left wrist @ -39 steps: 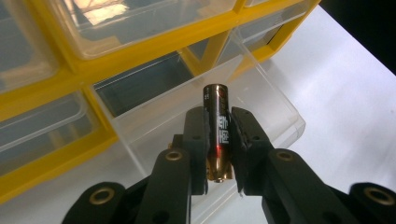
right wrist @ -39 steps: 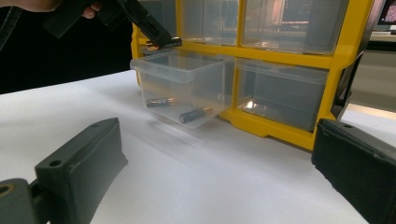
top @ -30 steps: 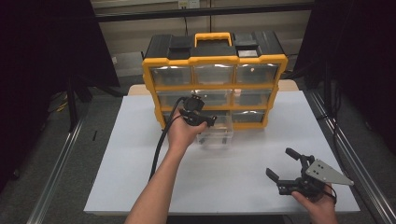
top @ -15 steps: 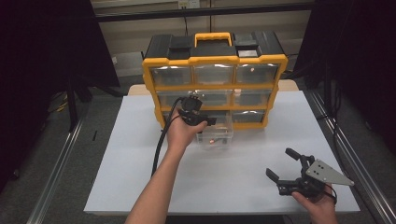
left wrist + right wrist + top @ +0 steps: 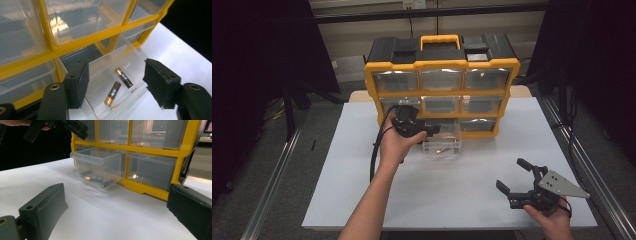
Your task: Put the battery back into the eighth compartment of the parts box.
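Two batteries (image 5: 120, 86) lie in the clear drawer (image 5: 442, 142), pulled out of the yellow organizer (image 5: 442, 85) onto the white table (image 5: 362, 195); from the high view, dark room all round. Left gripper view: left gripper (image 5: 117, 87) jaws have just been opening, batteries below between them untouched; a careless nudge could tip the drawer. Right gripper view: right gripper (image 5: 115, 220) spread, drawer well ahead.

We are seeing open white table (image 5: 442, 200) lying before the pulled-out clear drawer (image 5: 443, 142); the yellow organizer (image 5: 442, 85) is blocking behind.
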